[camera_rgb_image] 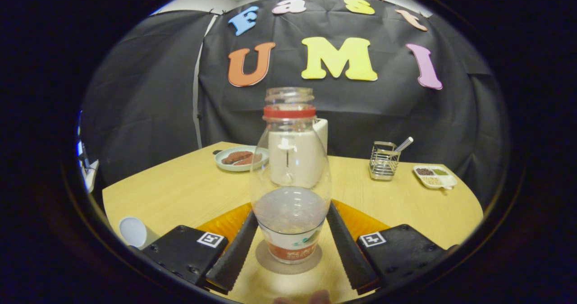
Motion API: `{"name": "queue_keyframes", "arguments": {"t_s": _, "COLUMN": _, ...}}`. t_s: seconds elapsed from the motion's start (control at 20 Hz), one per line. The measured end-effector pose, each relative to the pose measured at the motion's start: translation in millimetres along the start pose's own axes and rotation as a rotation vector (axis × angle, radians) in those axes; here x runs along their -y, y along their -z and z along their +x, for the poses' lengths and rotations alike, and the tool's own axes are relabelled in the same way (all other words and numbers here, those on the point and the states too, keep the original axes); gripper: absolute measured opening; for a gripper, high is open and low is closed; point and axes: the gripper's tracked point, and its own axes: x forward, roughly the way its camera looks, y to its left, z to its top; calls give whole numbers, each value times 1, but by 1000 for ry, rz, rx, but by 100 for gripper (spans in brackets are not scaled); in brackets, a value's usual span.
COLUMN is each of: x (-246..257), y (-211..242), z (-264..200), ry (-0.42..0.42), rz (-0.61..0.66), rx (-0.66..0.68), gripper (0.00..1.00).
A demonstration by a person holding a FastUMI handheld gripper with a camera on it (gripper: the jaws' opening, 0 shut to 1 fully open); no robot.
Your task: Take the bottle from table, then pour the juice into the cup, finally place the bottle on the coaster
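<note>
The tool (290,232) has its two fingers (234,254) spread apart, one on each side of the bottle (290,177). The fingers come right up to the bottle's lower sides. I cannot tell if they press on it or only sit next to it.

The bottle stands straight up between the fingers. It is clear, with a red ring near its open top and a label around the bottom. It stands on a round coaster (270,261) on the worktop (180,191). The bottle looks almost empty.

From the bottle, a white cup (133,231) sits at 9 o'clock, near the worktop's edge. A plate (241,158) with brown food on it sits at 11 o'clock, farther back. Right behind the bottle, at 12 o'clock, stands a white toaster (321,137). A wire basket (383,160) with a stick poking out sits at 2 o'clock. Past it, also at 2 o'clock, is a small white tray (435,176) with little piles of seeds.

Orange parts (223,223) of the tool show behind the fingers.
</note>
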Motion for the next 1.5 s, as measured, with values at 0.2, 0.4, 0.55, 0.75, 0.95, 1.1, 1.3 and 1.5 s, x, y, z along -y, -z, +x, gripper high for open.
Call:
{"name": "queue_keyframes", "arguments": {"t_s": 0.2, "x": 0, "y": -36, "z": -25, "ry": 15, "rz": 37, "rx": 72, "gripper": 99}}
{"name": "queue_keyframes", "arguments": {"t_s": 0.4, "x": 0, "y": -82, "z": -72, "ry": 31, "rz": 63, "rx": 151, "gripper": 100}}
{"name": "queue_keyframes", "arguments": {"t_s": 0.55, "x": 2, "y": -121, "z": -124, "ry": 103, "rz": 44, "rx": 219, "gripper": 100}}
{"name": "queue_keyframes", "arguments": {"t_s": 0.75, "x": -5, "y": -162, "z": -205, "ry": 186, "rz": 9, "rx": 311, "gripper": 100}}
{"name": "queue_keyframes", "arguments": {"t_s": 0.95, "x": -16, "y": -161, "z": -271, "ry": 240, "rz": 18, "rx": 322, "gripper": 100}}
{"name": "queue_keyframes", "arguments": {"t_s": 1.1, "x": -22, "y": -149, "z": -304, "ry": 246, "rz": 10, "rx": 319, "gripper": 100}}
{"name": "queue_keyframes", "arguments": {"t_s": 1.3, "x": -25, "y": -133, "z": -339, "ry": 288, "rz": 25, "rx": 330, "gripper": 100}}
{"name": "queue_keyframes", "arguments": {"t_s": 1.5, "x": -36, "y": -114, "z": -348, "ry": 290, "rz": 9, "rx": 300, "gripper": 100}}
